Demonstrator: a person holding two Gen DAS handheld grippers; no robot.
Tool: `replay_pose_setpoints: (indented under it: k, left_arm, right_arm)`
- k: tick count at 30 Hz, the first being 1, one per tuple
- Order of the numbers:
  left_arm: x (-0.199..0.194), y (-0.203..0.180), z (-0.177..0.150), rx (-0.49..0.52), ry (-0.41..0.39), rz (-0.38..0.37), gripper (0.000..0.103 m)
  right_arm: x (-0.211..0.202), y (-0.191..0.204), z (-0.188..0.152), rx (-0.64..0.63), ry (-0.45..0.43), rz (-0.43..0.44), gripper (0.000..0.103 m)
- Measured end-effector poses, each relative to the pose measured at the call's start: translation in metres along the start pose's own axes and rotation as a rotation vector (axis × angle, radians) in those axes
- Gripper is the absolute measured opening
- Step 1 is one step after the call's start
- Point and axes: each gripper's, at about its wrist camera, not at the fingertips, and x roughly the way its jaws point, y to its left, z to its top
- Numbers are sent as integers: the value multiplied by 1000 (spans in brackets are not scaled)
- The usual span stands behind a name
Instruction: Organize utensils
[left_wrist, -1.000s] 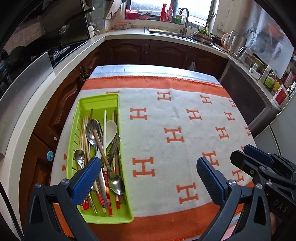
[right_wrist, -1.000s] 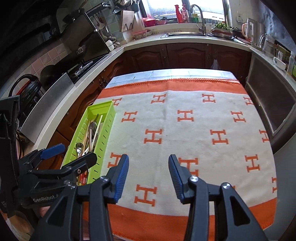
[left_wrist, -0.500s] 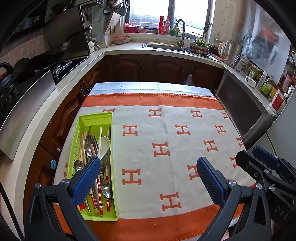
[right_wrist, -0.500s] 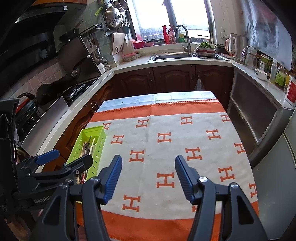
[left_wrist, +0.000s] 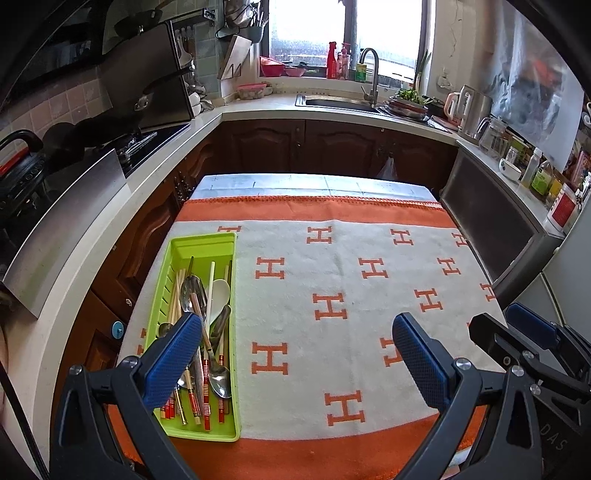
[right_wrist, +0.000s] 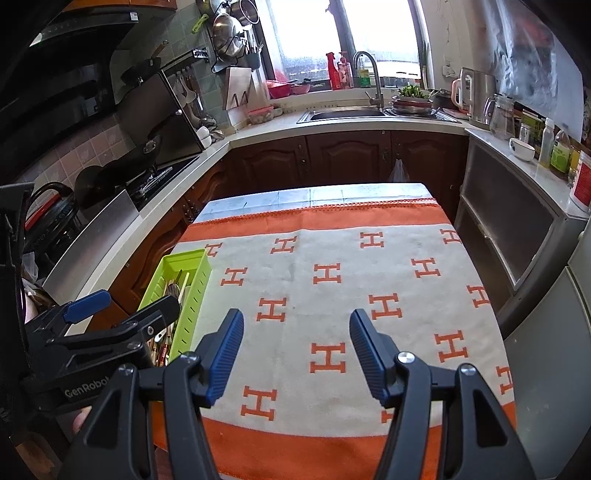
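Left wrist view: a lime-green slotted plastic tray lies along the tabletop's left edge on a fuzzy white cloth with orange H marks and orange border. It holds jumbled steel spoons, wooden chopsticks and a white plastic spoon. The left claw is spread wide, empty. The right claw has just been opening; nothing sits between its ribbed blue pads.

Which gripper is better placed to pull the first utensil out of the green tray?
Left, probably. The left gripper is open with one finger over the green tray of spoons and chopsticks. The right gripper, open and empty, faces bare cloth; from it the tray sits off to the left.
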Motion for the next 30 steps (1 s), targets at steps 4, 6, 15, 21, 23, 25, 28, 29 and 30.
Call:
replay_pose_setpoints:
  k: [4,6,15,21,23,25,28,29,30]
  left_arm:
    - [0,1,-1,-3,4,-2,102]
    - [-1,1,-1,-5,7,-2,102]
    - [-1,3,-2,-11,13,-2,102]
    - [-2,3,-3,-14,15,-4,102]
    - [-1,3,-3,-13,16,-3,102]
    - [-1,4,-3,-14,17,-5,102]
    - [-1,3,-3,-15,18,-4,102]
    - [-1,3,-4,-15,20,-5,102]
    - [-1,3,-6,-16,22,-5,102]
  right_arm:
    - [0,0,0,1,0,2,60]
    - [0,0,0,1,1,1,60]
    - [0,2,-1,3,4,5,60]
    - [0,3,-2,5,6,8,60]
    - [0,3,-2,4,6,7,60]
    - [0,2,-2,5,7,8,60]
    - [0,2,-2,5,7,7,60]
    - [0,2,-2,5,7,7,60]
    - [0,3,-3,5,8,7,60]
